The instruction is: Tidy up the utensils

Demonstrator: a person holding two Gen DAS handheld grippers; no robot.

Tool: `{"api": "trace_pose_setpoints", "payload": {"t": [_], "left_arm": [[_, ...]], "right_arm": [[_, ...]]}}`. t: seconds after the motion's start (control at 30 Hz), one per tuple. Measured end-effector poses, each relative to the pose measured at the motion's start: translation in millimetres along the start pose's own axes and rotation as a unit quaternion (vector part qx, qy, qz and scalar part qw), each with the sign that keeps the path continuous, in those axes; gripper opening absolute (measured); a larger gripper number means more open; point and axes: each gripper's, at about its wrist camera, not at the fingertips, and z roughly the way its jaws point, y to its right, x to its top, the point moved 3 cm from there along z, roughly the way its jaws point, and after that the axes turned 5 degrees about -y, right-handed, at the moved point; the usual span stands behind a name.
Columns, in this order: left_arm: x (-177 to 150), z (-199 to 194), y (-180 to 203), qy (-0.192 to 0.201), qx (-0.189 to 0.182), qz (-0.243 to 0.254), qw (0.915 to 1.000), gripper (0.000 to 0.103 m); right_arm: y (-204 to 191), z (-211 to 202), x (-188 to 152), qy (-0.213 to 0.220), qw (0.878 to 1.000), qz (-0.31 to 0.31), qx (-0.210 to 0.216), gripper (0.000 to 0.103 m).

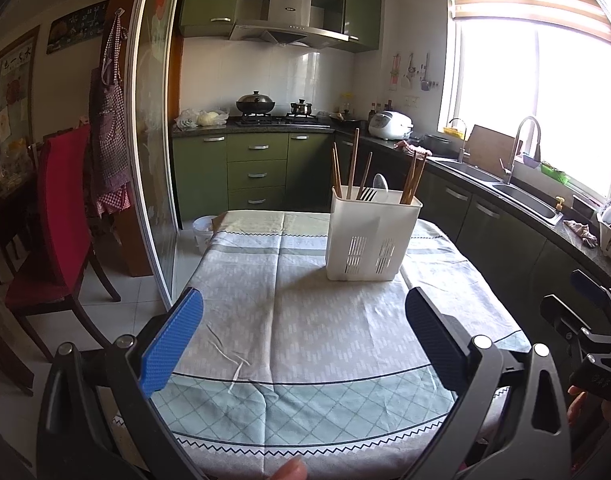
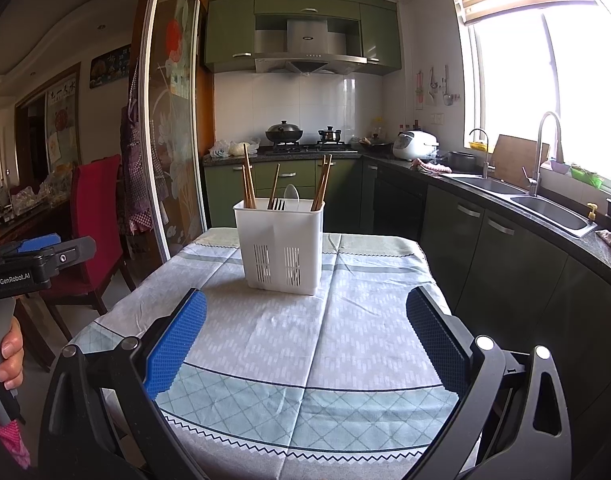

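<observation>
A: Both grippers hang low over the near edge of the tablecloth (image 2: pixel 317 344). Left gripper (image 1: pixel 305 344) has its blue pads spread wide with nothing between them; right gripper (image 2: pixel 305 340) is just as released and bare.

B: And the utensils?

A: All already standing in the white utensil holder (image 2: pixel 280 248), which sits toward the far edge of the table, well apart from both grippers. Wooden chopsticks (image 2: pixel 248 182) lean in the left compartment, more chopsticks (image 2: pixel 321 184) lean at the right side, and a fork (image 2: pixel 279 204) and a pale spoon (image 2: pixel 291 196) stand in the middle.

B: What could go wrong from here?

A: My guess: the holder looks light and tall, so a sideways tug on a leaning chopstick could tip it or drag it across the cloth. Chopsticks are thin and smooth, so a wide pad may pinch 2 at once or let 1 slip. The cloth is creased, so it may bunch if the holder is pushed.

B: Anything you cannot make out?

A: The holder's walls hide the lower ends of everything, so I cannot tell which compartment the single chopstick beside the fork stands in, or count the sticks. The window is blown out. A fingertip (image 1: pixel 291 470) is cut off at the bottom of the left view.
</observation>
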Motion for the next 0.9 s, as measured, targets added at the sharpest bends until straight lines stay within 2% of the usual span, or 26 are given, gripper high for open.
{"api": "trace_pose_setpoints", "payload": {"t": [0.13,0.5,0.9], "left_arm": [[-0.6,2.4,-0.5,-0.007,-0.012,0.000,0.9999,0.096],[-1.8,5.4,0.8,-0.010,0.003,0.009,0.9999,0.096],[-1.0,3.5,-0.5,-0.002,0.002,0.005,1.0000,0.096]], "right_arm": [[2.2,3.5,-2.5,-0.003,1.000,-0.001,0.000,0.098],[3.1,5.9,-3.8,-0.004,1.000,-0.002,0.000,0.098],[5.8,9.5,-6.0,-0.008,1.000,-0.003,0.003,0.098]]}}
